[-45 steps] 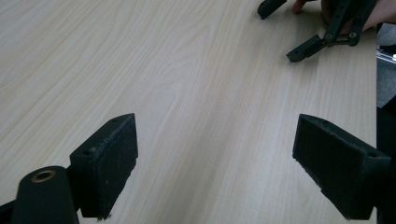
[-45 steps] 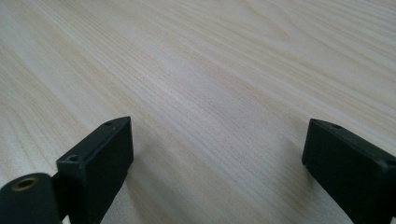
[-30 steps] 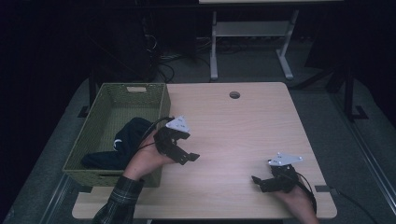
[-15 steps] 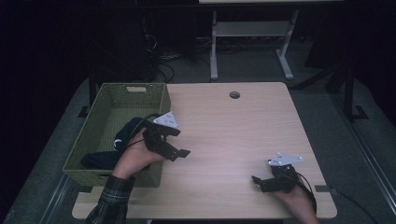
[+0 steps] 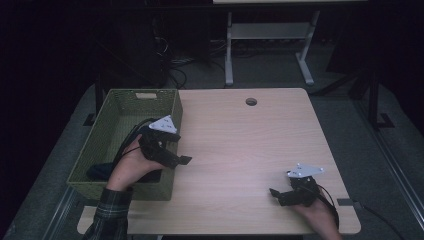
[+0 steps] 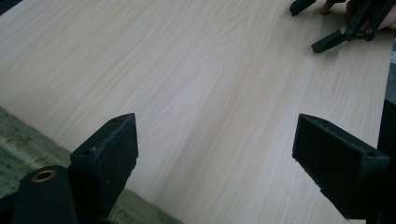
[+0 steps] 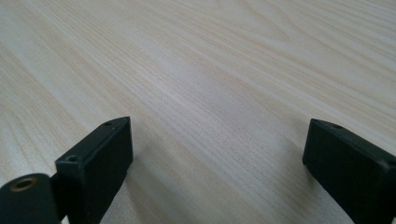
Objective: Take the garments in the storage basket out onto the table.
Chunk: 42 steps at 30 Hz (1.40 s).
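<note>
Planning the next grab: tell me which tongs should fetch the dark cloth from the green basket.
Left, probably. The left tongs hover open at the green basket rim, right beside the dark cloth. The right tongs rest open at the table's far near corner.

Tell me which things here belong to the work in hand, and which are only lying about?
Part of the work:
- left gripper, jaws open, at the basket's edge
- green woven basket
- dark cloth inside the basket

Only lying about:
- right gripper, open, low over the table
- white stand behind the table
</note>
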{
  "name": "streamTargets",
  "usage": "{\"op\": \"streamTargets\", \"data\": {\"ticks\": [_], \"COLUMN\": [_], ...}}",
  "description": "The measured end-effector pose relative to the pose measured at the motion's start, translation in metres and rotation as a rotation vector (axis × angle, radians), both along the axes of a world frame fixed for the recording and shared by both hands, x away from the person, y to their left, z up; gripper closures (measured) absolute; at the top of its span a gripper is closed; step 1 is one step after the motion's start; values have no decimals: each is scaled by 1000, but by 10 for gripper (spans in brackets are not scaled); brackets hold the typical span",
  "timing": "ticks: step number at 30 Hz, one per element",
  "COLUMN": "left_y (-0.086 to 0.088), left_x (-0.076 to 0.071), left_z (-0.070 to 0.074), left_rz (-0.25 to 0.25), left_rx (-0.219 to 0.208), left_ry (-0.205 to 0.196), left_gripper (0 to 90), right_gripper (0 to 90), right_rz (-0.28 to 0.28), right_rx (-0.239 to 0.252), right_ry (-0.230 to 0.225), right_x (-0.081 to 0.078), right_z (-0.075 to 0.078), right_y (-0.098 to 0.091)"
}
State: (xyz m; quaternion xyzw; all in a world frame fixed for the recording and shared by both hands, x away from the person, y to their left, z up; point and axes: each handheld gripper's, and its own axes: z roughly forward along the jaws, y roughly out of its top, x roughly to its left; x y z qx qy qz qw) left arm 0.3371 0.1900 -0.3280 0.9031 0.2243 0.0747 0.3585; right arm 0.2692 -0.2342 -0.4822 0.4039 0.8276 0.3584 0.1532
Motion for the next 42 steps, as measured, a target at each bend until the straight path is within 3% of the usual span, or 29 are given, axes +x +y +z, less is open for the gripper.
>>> {"op": "streamTargets", "data": {"ticks": [21, 42], "left_y": [33, 83], "left_x": [-2, -11], "left_z": [6, 3], "left_rz": [88, 219], "left_rx": [33, 56], "left_ry": [-11, -23], "left_gripper": [140, 140], "right_gripper": [80, 80], "right_rz": [0, -1], "right_rx": [0, 1], "right_ry": [0, 2], "right_x": [0, 0], "right_z": [0, 0], "right_y": [0, 0]}}
